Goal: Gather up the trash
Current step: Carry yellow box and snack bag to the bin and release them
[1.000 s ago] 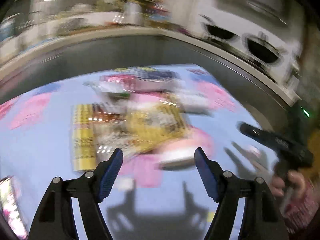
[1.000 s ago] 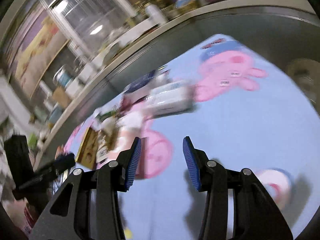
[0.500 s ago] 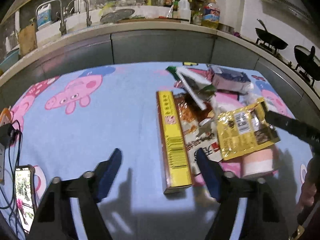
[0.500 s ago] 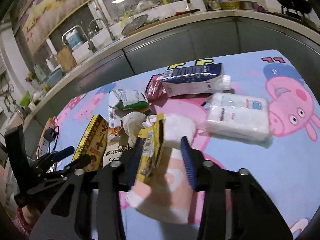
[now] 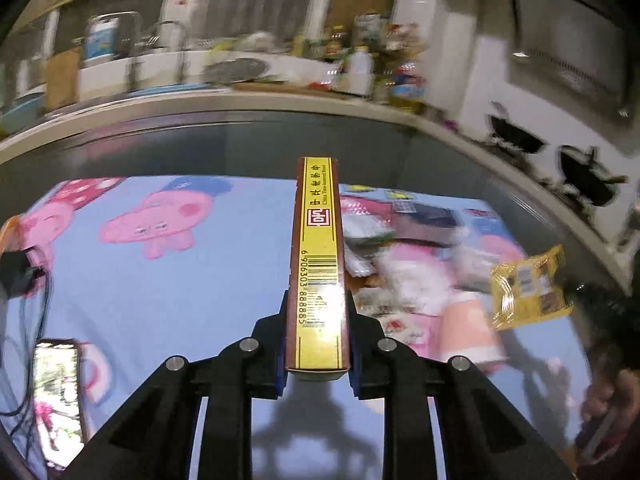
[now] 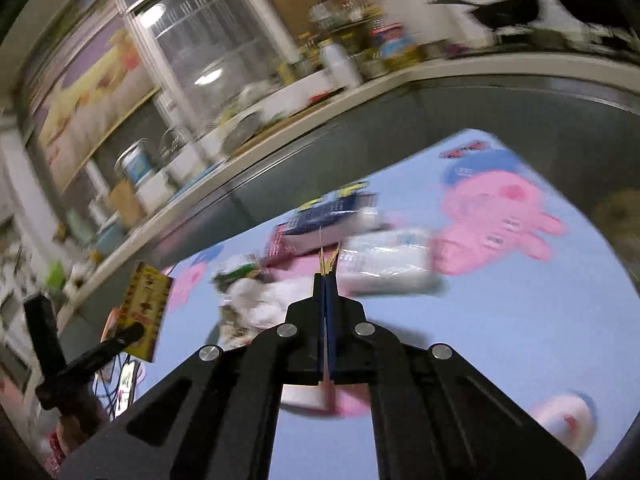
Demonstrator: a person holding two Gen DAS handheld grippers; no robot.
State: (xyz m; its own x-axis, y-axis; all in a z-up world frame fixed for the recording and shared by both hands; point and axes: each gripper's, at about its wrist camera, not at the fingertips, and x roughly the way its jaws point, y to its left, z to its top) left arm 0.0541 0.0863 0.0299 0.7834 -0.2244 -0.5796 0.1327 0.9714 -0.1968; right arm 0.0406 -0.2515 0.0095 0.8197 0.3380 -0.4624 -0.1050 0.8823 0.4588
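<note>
My left gripper point(image 5: 318, 312) is shut on a long yellow box point(image 5: 320, 256) with a barcode and holds it lifted above the blue cartoon cloth point(image 5: 160, 280). The box also shows in the right wrist view point(image 6: 146, 310). My right gripper point(image 6: 326, 284) is shut on a yellow snack wrapper point(image 6: 327, 262), seen edge-on; the same wrapper shows in the left wrist view point(image 5: 528, 286), held off the cloth. A blurred pile of wrappers and cartons point(image 5: 400, 256) lies on the cloth point(image 6: 500, 320) under both grippers.
A phone point(image 5: 56, 392) with cables lies at the cloth's left edge. A white tissue pack point(image 6: 384, 260) and a dark blue carton point(image 6: 328, 216) lie in the pile. A grey counter point(image 5: 280, 140) with a sink and woks rings the back.
My left gripper closed on the yellow box and lifted it off the cloth. My right gripper shut fully on the yellow wrapper and raised it from the pile.
</note>
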